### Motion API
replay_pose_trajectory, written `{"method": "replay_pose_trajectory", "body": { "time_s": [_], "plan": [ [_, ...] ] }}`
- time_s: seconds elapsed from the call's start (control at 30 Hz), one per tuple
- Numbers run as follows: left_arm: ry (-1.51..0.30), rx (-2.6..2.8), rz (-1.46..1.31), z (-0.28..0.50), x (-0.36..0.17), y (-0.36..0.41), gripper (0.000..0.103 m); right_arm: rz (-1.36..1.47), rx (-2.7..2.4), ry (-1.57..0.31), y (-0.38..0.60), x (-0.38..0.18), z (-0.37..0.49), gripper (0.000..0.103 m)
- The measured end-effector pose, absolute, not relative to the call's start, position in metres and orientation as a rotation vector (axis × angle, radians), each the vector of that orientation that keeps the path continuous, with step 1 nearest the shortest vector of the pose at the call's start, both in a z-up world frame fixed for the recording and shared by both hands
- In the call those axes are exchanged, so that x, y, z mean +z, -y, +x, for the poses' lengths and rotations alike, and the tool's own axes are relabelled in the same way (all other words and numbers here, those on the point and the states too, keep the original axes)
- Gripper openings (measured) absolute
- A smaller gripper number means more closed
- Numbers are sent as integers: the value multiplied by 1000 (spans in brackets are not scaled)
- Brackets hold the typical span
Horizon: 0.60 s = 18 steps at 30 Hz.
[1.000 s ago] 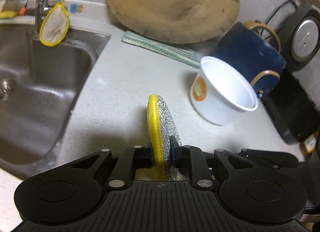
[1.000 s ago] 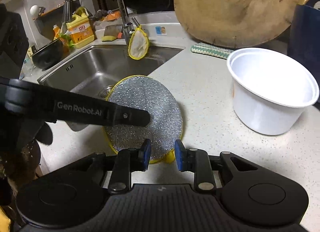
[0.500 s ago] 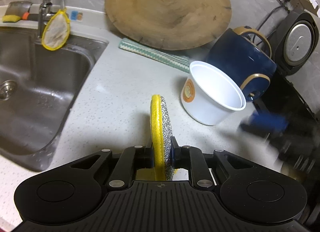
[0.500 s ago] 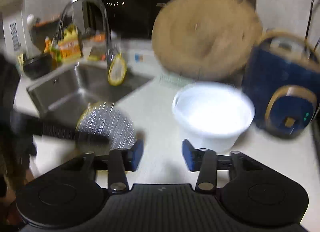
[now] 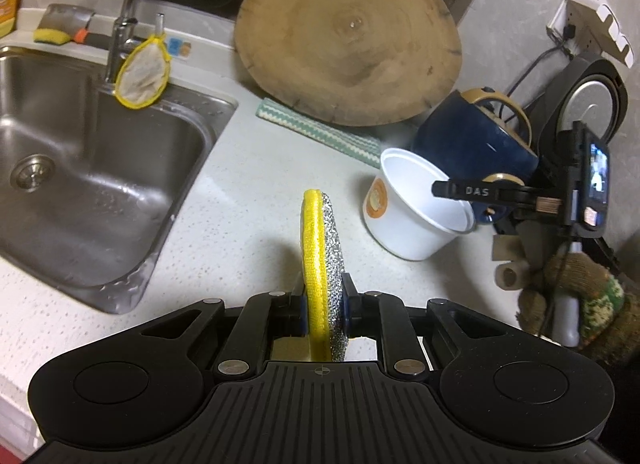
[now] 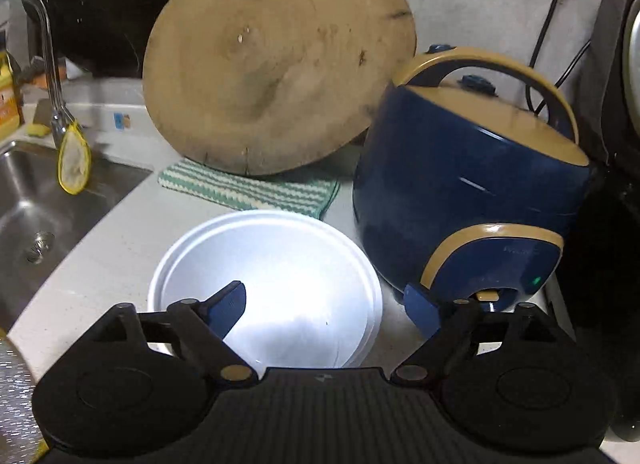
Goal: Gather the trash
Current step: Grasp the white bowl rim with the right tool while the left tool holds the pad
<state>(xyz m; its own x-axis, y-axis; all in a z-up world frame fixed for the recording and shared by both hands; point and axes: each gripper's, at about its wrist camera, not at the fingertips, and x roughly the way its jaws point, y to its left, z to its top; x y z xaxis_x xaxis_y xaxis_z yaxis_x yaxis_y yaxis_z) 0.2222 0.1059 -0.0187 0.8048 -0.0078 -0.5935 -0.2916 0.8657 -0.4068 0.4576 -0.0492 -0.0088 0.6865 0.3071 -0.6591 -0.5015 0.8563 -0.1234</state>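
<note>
Right gripper [image 6: 324, 306] now over white bowl [image 6: 280, 264] — jaws just widened (empty).

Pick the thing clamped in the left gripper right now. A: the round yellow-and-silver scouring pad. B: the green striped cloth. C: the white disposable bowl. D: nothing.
A: the left gripper has its jaws pressed on both faces of the scouring pad, which stands on edge between them.

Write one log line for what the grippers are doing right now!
left gripper: shut on scouring pad | right gripper: open, just widened, over white paper bowl | bowl: on counter
</note>
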Motion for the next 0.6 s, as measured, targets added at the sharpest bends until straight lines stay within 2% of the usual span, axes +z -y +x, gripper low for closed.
{"method": "replay_pose_trajectory", "body": {
  "time_s": [0.4, 0.47, 0.5, 0.53, 0.6],
  "plan": [
    [-693, 214, -453, 226, -21, -88, 18, -199, 452, -854, 57, -49, 493, 87],
    [-699, 208, -453, 226, -22, -87, 18, -144, 478, -885, 64, -52, 495, 74],
    [-702, 208, -445, 227, -22, -86, 18, -121, 493, -902, 67, -53, 495, 60],
    [-703, 210, -435, 227, -21, -85, 18, -99, 511, -923, 70, -54, 494, 52],
    [-704, 209, -427, 227, -20, -84, 18, -75, 532, -940, 75, -54, 489, 42]
  ]
}}
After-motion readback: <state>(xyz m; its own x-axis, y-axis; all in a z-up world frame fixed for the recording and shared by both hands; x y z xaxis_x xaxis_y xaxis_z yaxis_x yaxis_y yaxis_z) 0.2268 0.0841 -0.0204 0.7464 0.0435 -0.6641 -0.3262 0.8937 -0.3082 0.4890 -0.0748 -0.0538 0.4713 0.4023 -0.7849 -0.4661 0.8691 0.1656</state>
